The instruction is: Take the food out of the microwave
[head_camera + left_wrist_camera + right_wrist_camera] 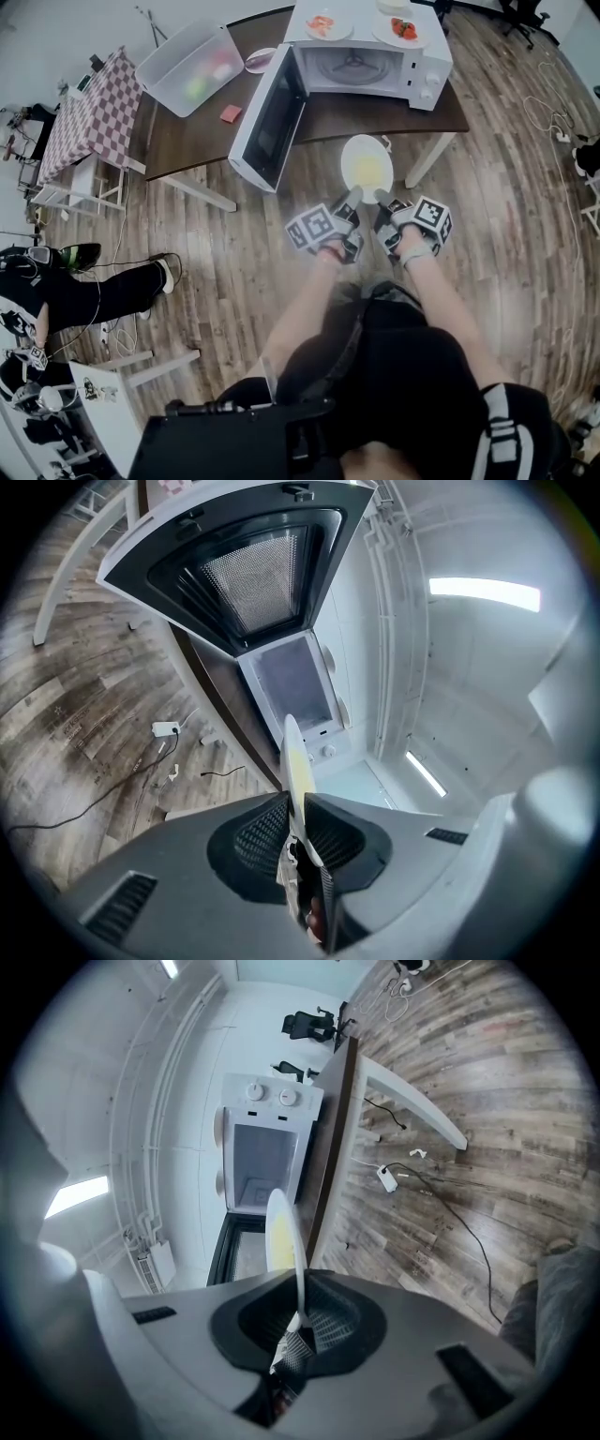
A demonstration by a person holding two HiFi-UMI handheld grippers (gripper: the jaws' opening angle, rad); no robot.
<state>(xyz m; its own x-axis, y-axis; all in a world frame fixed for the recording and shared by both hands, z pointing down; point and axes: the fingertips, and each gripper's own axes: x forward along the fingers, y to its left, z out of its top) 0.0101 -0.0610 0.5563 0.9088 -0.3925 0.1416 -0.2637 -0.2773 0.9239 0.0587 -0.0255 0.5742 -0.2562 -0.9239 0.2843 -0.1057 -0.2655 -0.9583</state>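
The left gripper (353, 199) and right gripper (383, 200) each pinch the near rim of the white plate (348, 157). It carries yellow food (367, 172) just ahead of them, short of the open microwave (375, 61) on the bench (197, 141).

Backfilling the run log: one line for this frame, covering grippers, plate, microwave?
left gripper: shut on plate | right gripper: shut on plate | plate: carries yellow food, outside microwave | microwave door: open

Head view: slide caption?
Left tool and right tool hold round white plate of yellow food outside open white microwave.
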